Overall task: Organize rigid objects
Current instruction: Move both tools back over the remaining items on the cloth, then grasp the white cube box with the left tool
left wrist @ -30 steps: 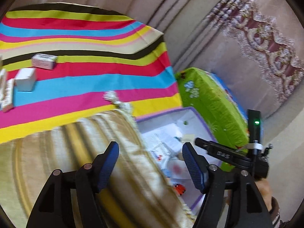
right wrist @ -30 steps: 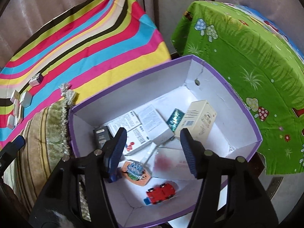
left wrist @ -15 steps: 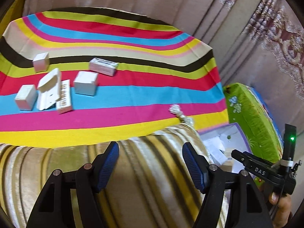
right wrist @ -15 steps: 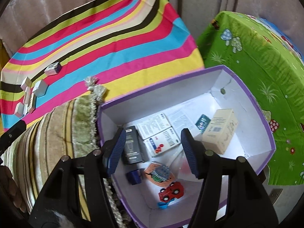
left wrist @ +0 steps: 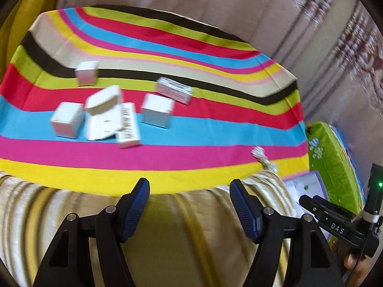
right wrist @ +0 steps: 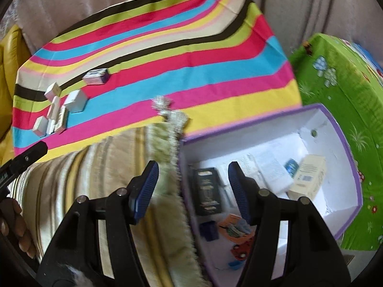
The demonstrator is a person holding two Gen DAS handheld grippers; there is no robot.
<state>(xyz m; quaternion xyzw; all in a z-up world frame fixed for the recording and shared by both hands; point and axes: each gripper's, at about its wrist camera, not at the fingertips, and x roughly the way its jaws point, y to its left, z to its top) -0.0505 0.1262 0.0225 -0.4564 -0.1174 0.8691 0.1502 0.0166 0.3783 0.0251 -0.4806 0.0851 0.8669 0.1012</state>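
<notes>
Since swinging toward nine o'clock over the past second, now faces the striped cloth (left wrist: pixel 191 157) head-on from the left gripper (left wrist: pixel 189 205), with the purple-rimmed box (left wrist: pixel 318 179) pushed out to four o'clock at the picture's edge. Probably marks one drop-off finished and the next pick-up beginning. Left gripper spread wide and holding nothing, poised over a beige striped cushion (left wrist: pixel 191 227). Right gripper (right wrist: pixel 192 186) equally wide and empty, shifted to straddle the box's near wall, above the cushion's fringe. Behind everything, from ten to two o'clock, pale draped curtains (left wrist: pixel 311 35). Below them, a broad surface covered in wavy bands of red, blue, pink, yellow, green and black. At three o'clock, a green mushroom-print cover (right wrist: pixel 347 95). Still waiting on the striped cloth at ten o'clock, well apart from the box: a loose cluster of small white cartons (left wrist: pixel 110 114), some touching, blurred by motion. Already inside the box: a cream carton (right wrist: pixel 308 179), a black carton (right wrist: pixel 207 191), flat white packets, and a small red toy car (right wrist: pixel 241 251). Smallest, a silvery tassel (right wrist: pixel 167 110) at the cushion's corner.
</notes>
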